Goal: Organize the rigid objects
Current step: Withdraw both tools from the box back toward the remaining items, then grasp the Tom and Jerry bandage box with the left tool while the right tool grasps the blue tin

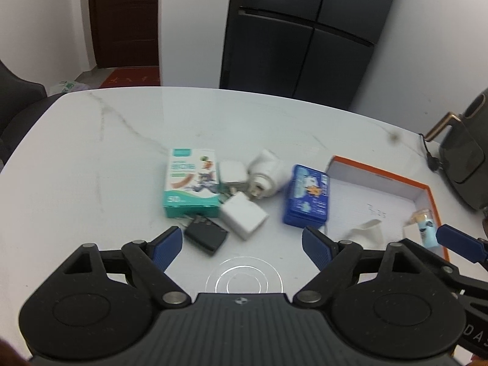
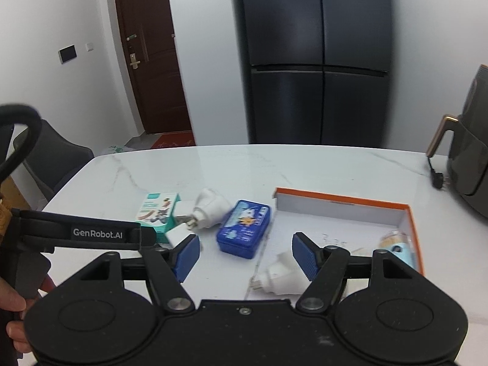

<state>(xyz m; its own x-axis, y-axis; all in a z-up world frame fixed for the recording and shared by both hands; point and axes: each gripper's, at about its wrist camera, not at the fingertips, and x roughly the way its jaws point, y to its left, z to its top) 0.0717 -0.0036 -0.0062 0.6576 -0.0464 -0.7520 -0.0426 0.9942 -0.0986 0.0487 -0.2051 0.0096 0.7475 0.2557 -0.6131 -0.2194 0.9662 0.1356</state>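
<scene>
Across the middle of the left wrist frame, on the white marble table (image 1: 122,140), lie a teal carton (image 1: 191,183), two white chargers (image 1: 243,219), a black charger (image 1: 206,234), a white plug adapter (image 1: 266,173) and a blue tin (image 1: 307,199). At right, the orange-rimmed box (image 1: 381,177) holds a white plug (image 2: 282,276) and a pale blue tube (image 1: 428,232). Low in each frame, the left gripper (image 1: 242,244) and right gripper (image 2: 245,256) both gape wide, holding nothing.
</scene>
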